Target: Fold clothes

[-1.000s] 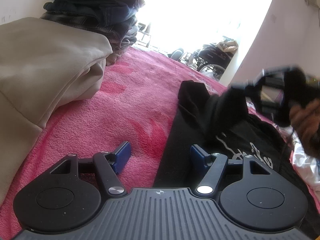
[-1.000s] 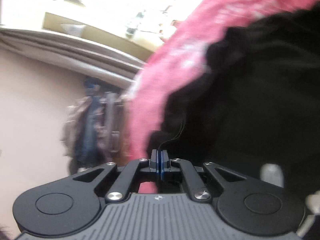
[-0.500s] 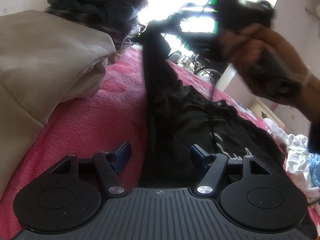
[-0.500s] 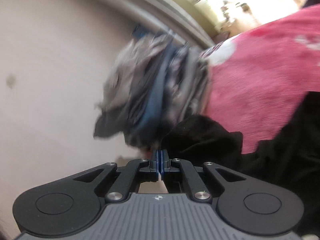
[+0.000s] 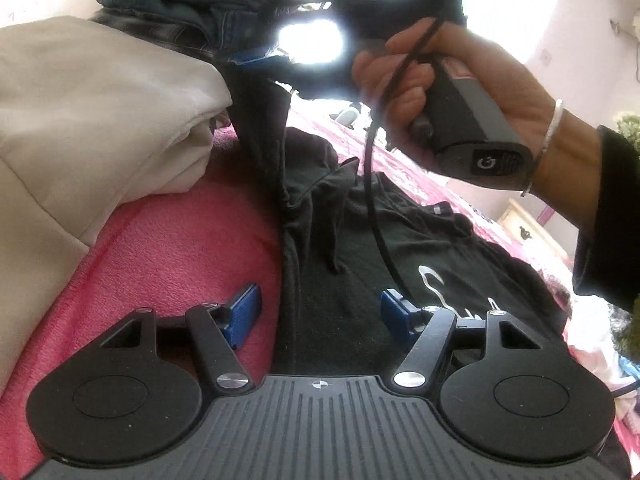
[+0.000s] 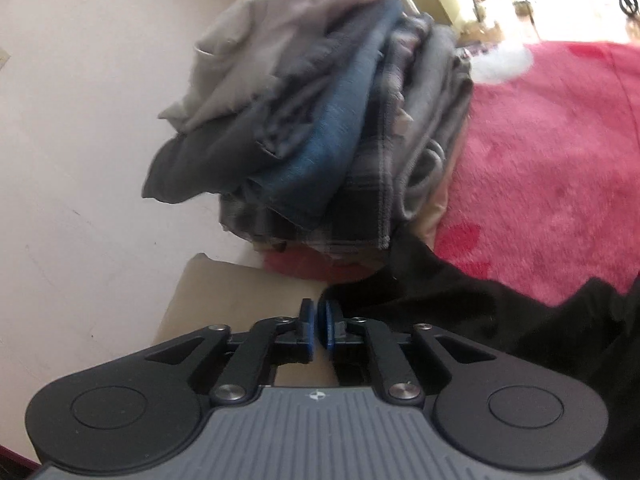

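Note:
A black T-shirt (image 5: 400,248) with white lettering lies on a pink blanket (image 5: 180,248). My left gripper (image 5: 320,312) hovers open over the shirt's near edge, which lies between its blue pads (image 5: 244,316) without being pressed. One part of the shirt is pulled up as a dark strip towards my right gripper (image 5: 256,56), held high by a hand (image 5: 460,72). In the right wrist view the right gripper (image 6: 319,320) has its jaws opening to a narrow gap. No cloth shows in that gap. The black T-shirt (image 6: 480,304) bunches just right of its right finger.
A folded beige garment (image 5: 100,120) lies left of the shirt. Behind it a stack of folded clothes (image 6: 320,120) stands against a pale wall (image 6: 80,120). White clothes (image 5: 592,344) lie at the right edge. A black cable (image 5: 372,184) hangs from the right gripper.
The right gripper swept from the right up towards the clothes stack, drawing the black cloth up with it, and rolled. Its pads have parted slightly. The left gripper stayed put.

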### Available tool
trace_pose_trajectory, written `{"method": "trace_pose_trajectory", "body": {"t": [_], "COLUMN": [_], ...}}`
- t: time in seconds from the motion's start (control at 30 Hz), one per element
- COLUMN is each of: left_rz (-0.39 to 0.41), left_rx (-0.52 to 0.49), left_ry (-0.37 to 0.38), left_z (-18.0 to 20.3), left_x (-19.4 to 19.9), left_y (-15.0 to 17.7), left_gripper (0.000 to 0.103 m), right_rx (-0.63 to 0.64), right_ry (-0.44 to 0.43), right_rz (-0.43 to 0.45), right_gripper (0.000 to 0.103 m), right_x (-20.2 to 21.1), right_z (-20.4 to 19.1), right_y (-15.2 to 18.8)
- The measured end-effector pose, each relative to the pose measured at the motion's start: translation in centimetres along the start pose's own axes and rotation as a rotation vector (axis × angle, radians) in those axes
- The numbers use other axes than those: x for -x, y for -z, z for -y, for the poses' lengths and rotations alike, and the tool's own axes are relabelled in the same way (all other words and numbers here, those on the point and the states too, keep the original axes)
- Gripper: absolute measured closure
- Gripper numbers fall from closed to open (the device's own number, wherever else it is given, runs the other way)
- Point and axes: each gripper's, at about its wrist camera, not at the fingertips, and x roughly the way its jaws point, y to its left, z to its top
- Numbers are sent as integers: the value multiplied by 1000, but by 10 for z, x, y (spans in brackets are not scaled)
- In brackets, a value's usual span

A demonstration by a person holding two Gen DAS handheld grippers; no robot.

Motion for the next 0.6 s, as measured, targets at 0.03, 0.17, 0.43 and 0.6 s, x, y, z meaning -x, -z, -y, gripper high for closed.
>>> {"method": "trace_pose_trajectory", "body": {"t": [0.03,0.17,0.43,0.6], "left_rz": [0,0,1,1], "left_rx": [1,2,8,7], "left_ry": [1,3,8,9], "left_z": [0,-1,-4,-3], "left_x": [0,0,1,1], "left_y": [0,-1,-1,-1], "left_gripper": [36,36,36,36], "right_rx": [16,83,-16,-149], "right_ry": [-12,-94,-138,-41], "right_rz": [15,81,124,-23], "right_gripper": [74,68,66,69], "right_x": [4,26,64,39], "right_z": [-2,-9,23,65], "right_y": [-1,-3,2,27]}}
